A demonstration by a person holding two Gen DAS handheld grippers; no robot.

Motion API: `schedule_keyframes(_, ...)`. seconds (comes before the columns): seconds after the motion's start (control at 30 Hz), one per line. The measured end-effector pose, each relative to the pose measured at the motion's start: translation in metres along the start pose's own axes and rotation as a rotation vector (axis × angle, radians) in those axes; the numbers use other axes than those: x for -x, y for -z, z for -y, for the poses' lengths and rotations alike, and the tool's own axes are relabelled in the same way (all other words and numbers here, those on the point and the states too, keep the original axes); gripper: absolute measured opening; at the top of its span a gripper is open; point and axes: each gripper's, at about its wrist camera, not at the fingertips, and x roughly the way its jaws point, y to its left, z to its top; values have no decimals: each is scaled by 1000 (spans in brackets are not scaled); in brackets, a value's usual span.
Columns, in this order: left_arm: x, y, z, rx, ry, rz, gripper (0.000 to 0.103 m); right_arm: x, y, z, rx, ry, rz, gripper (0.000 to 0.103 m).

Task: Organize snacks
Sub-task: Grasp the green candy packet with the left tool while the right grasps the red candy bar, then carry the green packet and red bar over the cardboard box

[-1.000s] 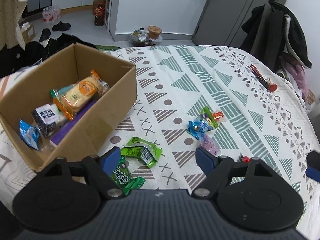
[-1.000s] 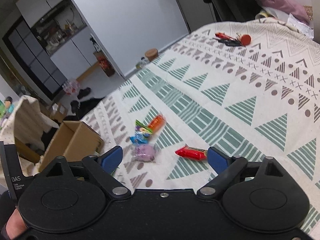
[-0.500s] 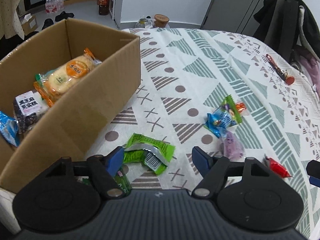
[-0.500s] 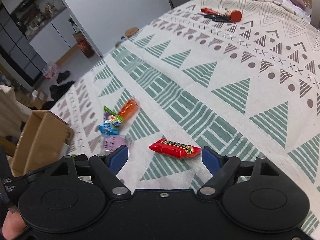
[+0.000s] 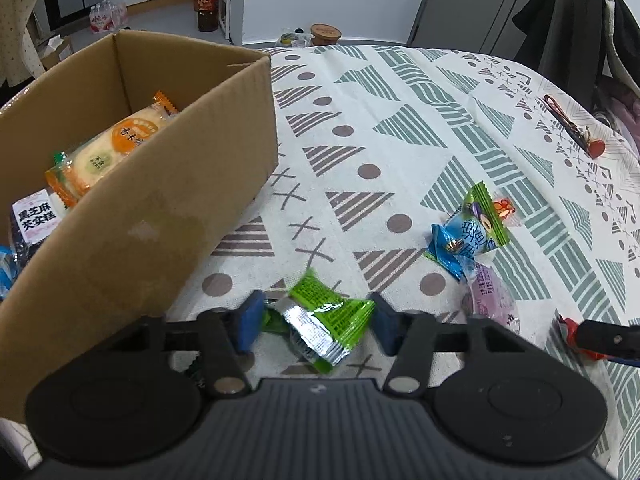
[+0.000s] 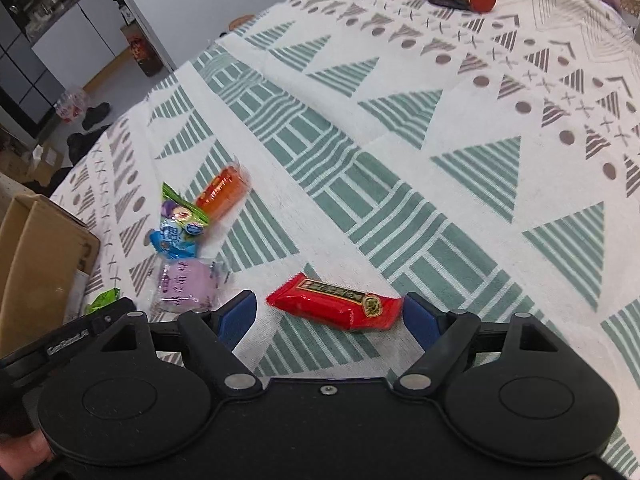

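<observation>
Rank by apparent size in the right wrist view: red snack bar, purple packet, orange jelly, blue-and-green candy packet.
1. red snack bar, though it lies nearest the camera
2. purple packet
3. blue-and-green candy packet and orange jelly: look alike, and the jelly is blurred and farther off, so unranked

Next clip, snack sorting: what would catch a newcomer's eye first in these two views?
The left tongs are closing around a crumpled green packet on the patterned cloth, right beside the cardboard box already holding snacks. The right tongs stand open around a red bar. A small cluster lies between them: blue packet, purple packet, orange sweet.
</observation>
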Motion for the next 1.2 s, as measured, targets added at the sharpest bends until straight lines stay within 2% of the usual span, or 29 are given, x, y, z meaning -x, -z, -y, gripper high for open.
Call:
schedule_keyframes(0.07, 1, 0, 1, 1, 14, -2, 48, -4, 0, -3, 15, 17, -3, 80)
schedule_keyframes(0.1, 2, 1, 1, -1, 17, -2, 46, -5, 1, -6, 30, 29, 0, 76)
schedule_keyframes(0.13, 2, 1, 1, 2, 21, -5, 36, -6, 1, -8, 44, 37, 3, 72)
schedule_keyframes(0.27, 6, 0, -2, 18, 52, -9, 32, -3, 2, -12, 54, 15, 8, 52)
schedule_keyframes(0.3, 7, -1, -2, 18, 58, -10, 26, -1, 3, -13, 56, 11, 9, 51)
schedule_keyframes(0.7, 43, -5, -4, 25, 140, 37, 24, 30, 6, -28, 84, -20, 78, 50)
schedule_keyframes(1.2, 94, -20, -17, 1, 155, 100, 24, 69, 8, -66, 111, -139, 199, 50)
